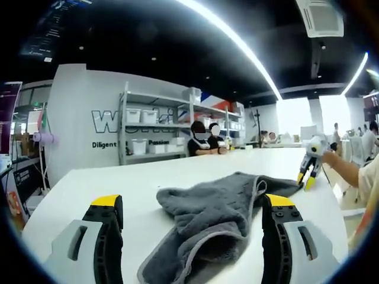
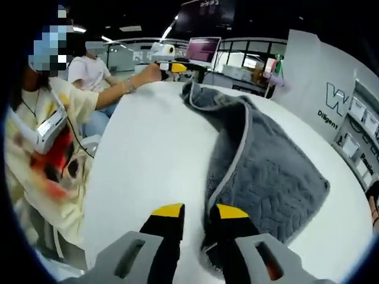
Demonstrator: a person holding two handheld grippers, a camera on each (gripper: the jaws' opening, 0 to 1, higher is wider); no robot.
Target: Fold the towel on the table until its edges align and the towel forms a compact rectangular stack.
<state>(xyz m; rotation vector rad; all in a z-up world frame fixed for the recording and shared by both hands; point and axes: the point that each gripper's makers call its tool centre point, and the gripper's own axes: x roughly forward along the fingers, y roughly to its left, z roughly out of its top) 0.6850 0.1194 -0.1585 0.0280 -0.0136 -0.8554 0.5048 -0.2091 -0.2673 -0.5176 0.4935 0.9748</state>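
Note:
A grey towel [image 1: 213,213] lies crumpled and partly doubled over on the white table [image 1: 118,177]. My left gripper [image 1: 192,201] is open wide, and its yellow-tipped jaws straddle the towel's near end. My right gripper [image 1: 309,177], held in a hand, is at the towel's far right corner. In the right gripper view the towel [image 2: 266,171] stretches away with its pale hem turned over. My right gripper [image 2: 199,211] has its jaws a narrow gap apart, with the towel's near edge against the right jaw. The left gripper [image 2: 172,62] is at the towel's far end.
A person in a pale yellow shirt [image 2: 53,136] stands close to the table's rounded edge [image 2: 100,195]. Shelves with white bins [image 1: 154,133] and seated people [image 1: 204,142] are beyond the table. A monitor [image 2: 203,48] stands behind the far end.

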